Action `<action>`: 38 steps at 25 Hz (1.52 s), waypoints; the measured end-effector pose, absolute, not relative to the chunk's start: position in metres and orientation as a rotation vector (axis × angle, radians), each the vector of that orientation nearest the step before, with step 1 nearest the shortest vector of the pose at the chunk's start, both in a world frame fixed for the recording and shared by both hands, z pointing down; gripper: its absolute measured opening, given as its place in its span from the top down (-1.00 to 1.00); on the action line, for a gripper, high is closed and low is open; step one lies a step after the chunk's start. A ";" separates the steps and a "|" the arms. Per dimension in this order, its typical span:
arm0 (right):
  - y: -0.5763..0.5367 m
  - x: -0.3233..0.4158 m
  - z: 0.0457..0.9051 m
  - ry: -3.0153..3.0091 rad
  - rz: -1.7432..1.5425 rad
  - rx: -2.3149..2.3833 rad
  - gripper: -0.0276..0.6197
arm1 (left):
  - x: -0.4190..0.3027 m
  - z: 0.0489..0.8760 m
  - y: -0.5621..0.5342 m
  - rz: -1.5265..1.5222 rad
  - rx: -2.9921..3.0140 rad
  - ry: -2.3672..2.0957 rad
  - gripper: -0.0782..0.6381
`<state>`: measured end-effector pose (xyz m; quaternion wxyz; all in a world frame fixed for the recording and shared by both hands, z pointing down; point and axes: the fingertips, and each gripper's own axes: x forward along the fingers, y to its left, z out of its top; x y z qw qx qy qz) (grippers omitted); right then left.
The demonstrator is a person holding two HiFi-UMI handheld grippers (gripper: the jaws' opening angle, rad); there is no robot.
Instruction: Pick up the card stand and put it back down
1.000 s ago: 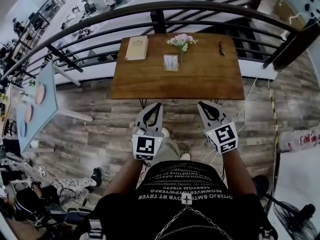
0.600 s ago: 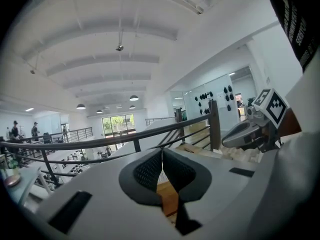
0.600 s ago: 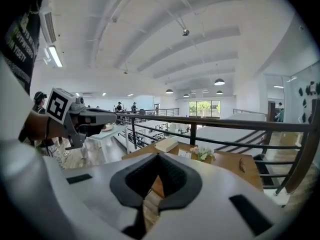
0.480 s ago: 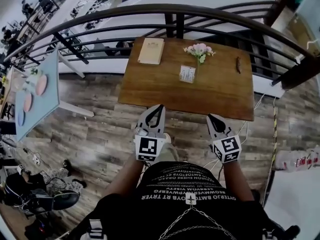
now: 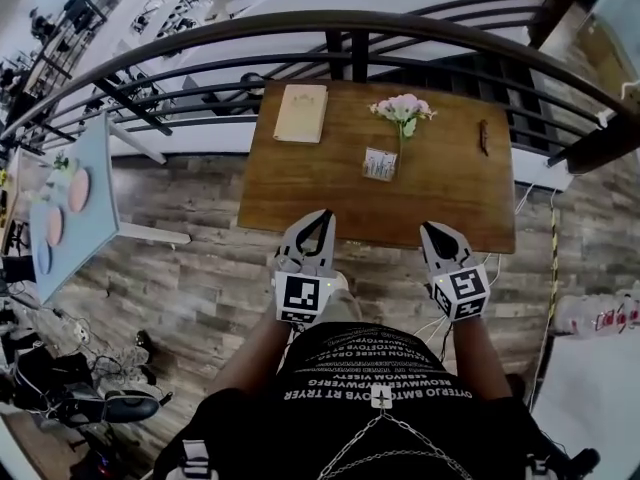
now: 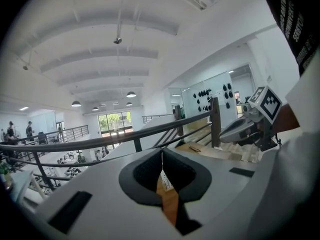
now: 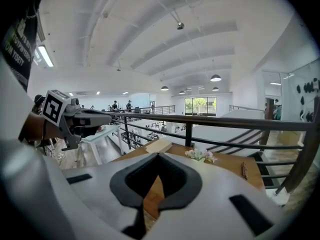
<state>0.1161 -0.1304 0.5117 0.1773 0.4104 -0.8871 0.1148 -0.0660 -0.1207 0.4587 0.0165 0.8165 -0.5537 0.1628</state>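
Partly obscured: the print on the small white card stand (image 5: 380,164) is too small to be read, and its base cannot be made out. The small dark elongated object (image 5: 484,136) near the far right corner of the surface cannot be identified. In the left gripper view, only a sliver of wood and something white is seen through the gap behind the fingers (image 6: 142,174).

Versus one second ago: the rectangular brown wooden surface (image 5: 300,193) is seen nearer in the head view. Both gripper tips are now placed over its near edge rather than over the grey-brown plank floor (image 5: 180,268). The card stand is unmoved. It is stood upright near the middle of the surface, just in front of the pink flower sprig (image 5: 403,108).

The left gripper (image 5: 324,216) and right gripper (image 5: 429,229) are built as white moulded shells with dark padded fingers. Both pairs of fingers are clenched tip to tip with nothing grasped, and both are well apart from the card stand. A flat beige book (image 5: 301,113) is laid at the far left of the surface. A curved black metal railing (image 5: 350,20) is run behind it.
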 end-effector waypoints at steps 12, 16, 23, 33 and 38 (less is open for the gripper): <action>-0.178 0.084 0.506 -2.467 0.317 1.206 0.87 | -0.093 0.455 -0.175 0.464 2.595 -1.654 0.70; -0.185 0.064 0.504 -2.467 0.290 1.189 0.87 | -0.107 0.452 -0.184 0.445 2.616 -1.645 0.70; -0.189 0.043 0.500 -2.449 0.255 1.213 0.87 | -0.132 0.459 -0.191 0.419 2.624 -1.621 0.70; -0.173 0.062 0.538 -2.400 0.582 1.271 0.87 | -0.136 0.478 -0.182 0.399 2.598 -1.555 0.70; -0.177 0.068 0.541 -2.407 0.603 1.256 0.88 | -0.129 0.477 -0.186 0.405 2.606 -1.550 0.70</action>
